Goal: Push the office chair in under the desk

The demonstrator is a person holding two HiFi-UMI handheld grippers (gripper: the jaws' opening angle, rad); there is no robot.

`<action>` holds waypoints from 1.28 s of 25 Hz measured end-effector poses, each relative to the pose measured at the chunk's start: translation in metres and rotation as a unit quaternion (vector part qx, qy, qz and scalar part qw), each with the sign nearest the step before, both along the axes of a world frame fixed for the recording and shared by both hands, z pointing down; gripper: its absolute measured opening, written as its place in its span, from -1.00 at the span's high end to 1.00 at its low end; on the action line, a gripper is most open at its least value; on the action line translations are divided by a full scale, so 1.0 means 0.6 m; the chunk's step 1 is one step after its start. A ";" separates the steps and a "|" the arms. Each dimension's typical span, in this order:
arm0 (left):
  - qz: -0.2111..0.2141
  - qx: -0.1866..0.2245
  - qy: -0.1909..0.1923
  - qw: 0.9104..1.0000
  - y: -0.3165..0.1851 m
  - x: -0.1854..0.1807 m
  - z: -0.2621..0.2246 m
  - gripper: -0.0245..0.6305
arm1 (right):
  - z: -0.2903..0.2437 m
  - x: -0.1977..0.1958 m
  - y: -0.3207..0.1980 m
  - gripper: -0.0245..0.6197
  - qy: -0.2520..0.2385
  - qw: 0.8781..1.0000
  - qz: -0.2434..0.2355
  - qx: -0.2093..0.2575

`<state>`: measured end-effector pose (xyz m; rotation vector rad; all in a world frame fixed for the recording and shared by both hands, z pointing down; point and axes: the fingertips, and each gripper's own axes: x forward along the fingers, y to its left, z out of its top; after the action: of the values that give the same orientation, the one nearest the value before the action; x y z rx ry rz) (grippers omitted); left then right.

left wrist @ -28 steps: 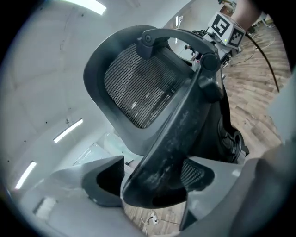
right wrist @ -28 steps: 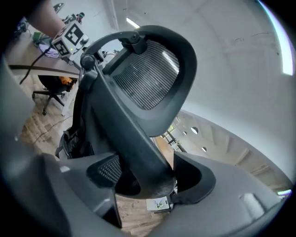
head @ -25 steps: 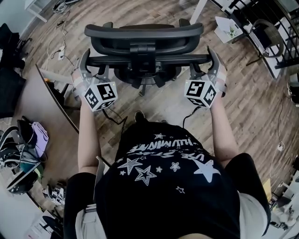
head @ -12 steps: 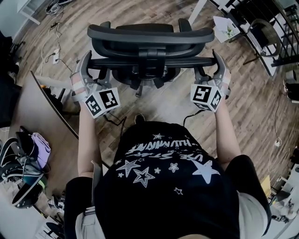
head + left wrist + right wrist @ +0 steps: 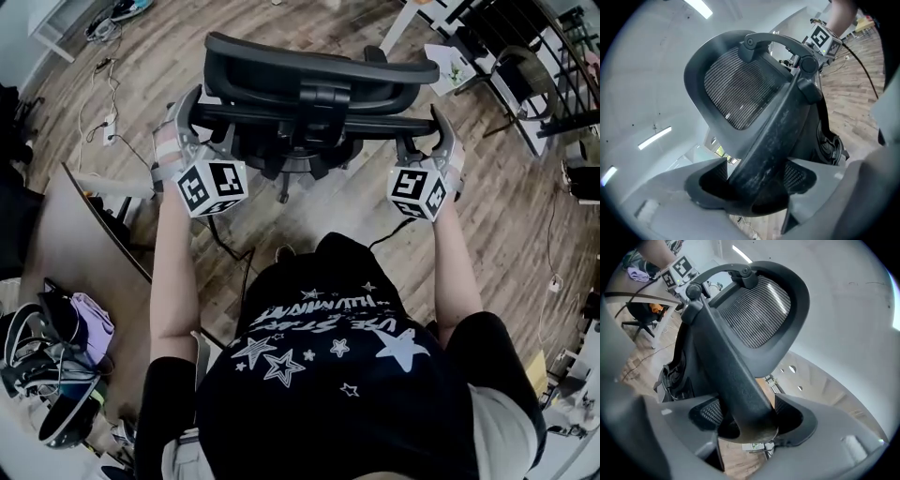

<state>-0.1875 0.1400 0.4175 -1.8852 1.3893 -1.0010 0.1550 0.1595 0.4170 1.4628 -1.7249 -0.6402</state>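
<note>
The left gripper was clenched on the dark crossbar at the back of the office chair. The bar ran straight out from between its two jaws, with a pad pressed against it on either side. The right gripper had the other end of the same crossbar between its jaws, which were closing on it, and both pads sat against the bar. Beyond the bar, ahead of each gripper, rose the chair's mesh backrest in its dark frame. The chair stood just in front of the two grippers and spanned the space between them, with its base on the wooden floor below the bar. A brown tabletop lay off to the outer side of the left gripper and back toward the person. It was well apart from the chair, which was not yet under it.
</note>
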 end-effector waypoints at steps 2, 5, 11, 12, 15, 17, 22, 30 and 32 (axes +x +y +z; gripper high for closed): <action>-0.005 -0.002 -0.010 1.000 -0.027 -0.004 0.000 -0.12 | -0.002 -0.003 -0.022 -0.05 -0.001 1.000 0.005 -0.002; 0.001 -0.004 -0.025 1.000 -0.067 0.000 0.004 -0.12 | -0.002 0.001 -0.056 -0.05 -0.004 1.000 0.010 -0.002; 0.001 -0.014 -0.039 0.999 -0.159 0.009 0.002 -0.15 | -0.007 0.010 -0.144 -0.05 0.002 1.000 -0.004 0.020; -0.003 -0.012 -0.040 0.999 -0.172 0.009 0.005 -0.15 | -0.006 0.012 -0.158 -0.06 0.003 1.000 -0.004 0.021; -0.014 -0.010 -0.038 0.999 -0.216 0.013 0.013 -0.15 | 0.000 0.017 -0.202 -0.06 0.005 1.000 -0.007 0.017; -0.020 -0.017 -0.041 0.999 -0.253 0.014 0.012 -0.15 | -0.001 0.019 -0.239 -0.05 0.008 1.000 -0.016 0.023; -0.038 -0.031 -0.051 0.998 -0.345 0.021 0.014 -0.18 | -0.001 0.026 -0.319 -0.05 0.014 0.999 -0.033 0.033; -0.060 -0.040 -0.063 0.995 -0.443 0.018 0.024 -0.25 | 0.003 0.026 -0.411 -0.02 0.016 0.998 -0.045 0.029; -0.062 -0.040 -0.065 0.995 -0.462 0.018 0.024 -0.25 | 0.000 0.027 -0.432 -0.02 0.014 0.998 -0.046 0.028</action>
<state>-0.1766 -0.1373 0.4316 -1.7720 1.4217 -1.2340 0.1713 -0.0997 0.4171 1.4123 -1.7732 -0.7587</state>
